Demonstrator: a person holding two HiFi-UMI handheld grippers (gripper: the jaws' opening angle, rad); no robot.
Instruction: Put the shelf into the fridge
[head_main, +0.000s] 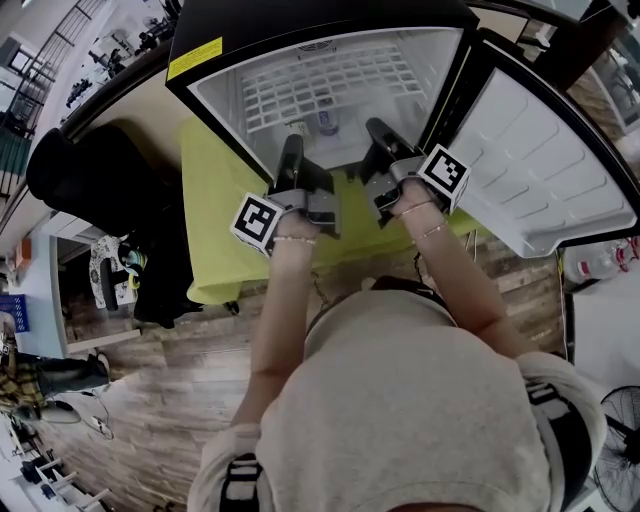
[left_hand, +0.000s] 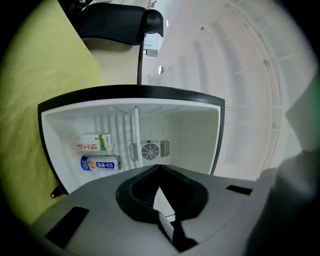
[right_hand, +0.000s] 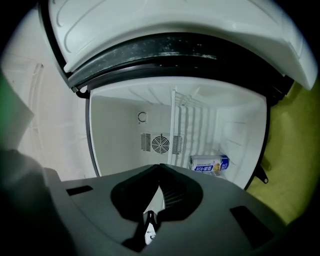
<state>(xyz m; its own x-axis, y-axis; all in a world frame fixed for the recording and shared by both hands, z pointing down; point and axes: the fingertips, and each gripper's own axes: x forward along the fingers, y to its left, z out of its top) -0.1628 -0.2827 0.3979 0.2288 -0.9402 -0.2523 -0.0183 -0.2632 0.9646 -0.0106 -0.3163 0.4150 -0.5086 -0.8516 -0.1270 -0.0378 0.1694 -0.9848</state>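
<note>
head: steeply down | gripper views: close, facing fridge (left_hand: 190, 130) (sharing its fan (right_hand: 161, 144))

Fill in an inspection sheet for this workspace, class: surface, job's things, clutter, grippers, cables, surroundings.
Surface: yellow-green cover beneath the fridge; wood floor below.
Job's things: fridge open, door swung to the right; white wire shelf already inside.
Clutter: can and carton in the fridge, on one side of the shelf.
Grippers: left gripper and right gripper at the fridge mouth, jaws together; contact with the shelf cannot be told.
Cables: nothing seen.
Surroundings: floor fan at lower right; black chair at left.
</note>
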